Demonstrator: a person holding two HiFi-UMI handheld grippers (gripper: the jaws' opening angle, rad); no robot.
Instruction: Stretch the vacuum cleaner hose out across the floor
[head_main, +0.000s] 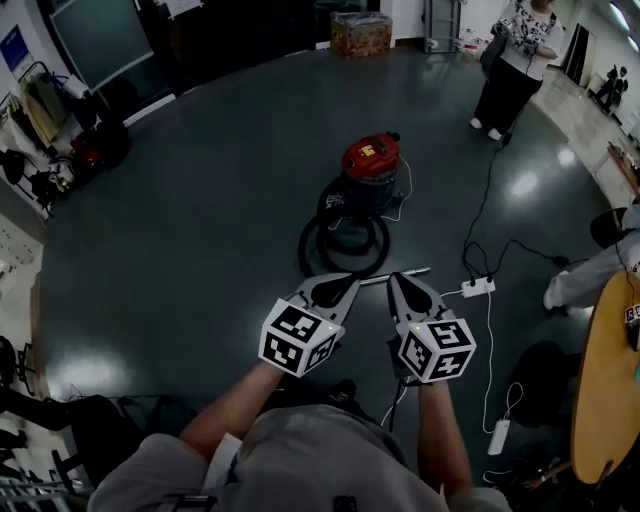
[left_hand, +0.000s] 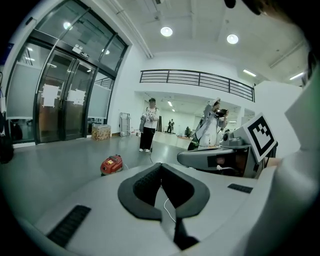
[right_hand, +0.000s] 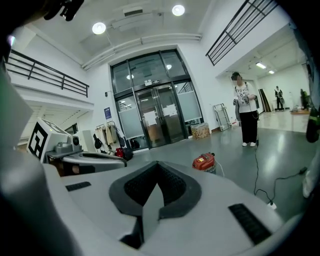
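1. Left gripper (head_main: 334, 290) and right gripper (head_main: 414, 296): jaws pressed together on both, nothing between them, side by side just short of the hose
2. Hose (head_main: 343, 243): black coil on the floor at 12 o'clock of both grippers, touching the front of the red vacuum cleaner (head_main: 371, 160), not yet stretched out
3. Risk of arriving with jaws closed: no grab, only a nudge to the coil, so open before contact
4. Risk of clamping a middle loop instead of the free end: likely to tighten or kink the coil rather than pay it out
5. Free end hard to make out, possibly at the metal wand (head_main: 395, 277) at 6 o'clock of the coil; cannot tell if joined
6. Risk of dragging or tipping the vacuum cleaner with a hard pull while loops are caught on each other
7. Risk of snagging the power strip (head_main: 478, 288) and white cable (head_main: 489, 350) at 3 o'clock of the right gripper: unplugging or a trip
8. Bystander (head_main: 515, 60) at 1 o'clock, second person (head_main: 590, 280) at 3 o'clock: safer to pull toward open floor at 9 o'clock
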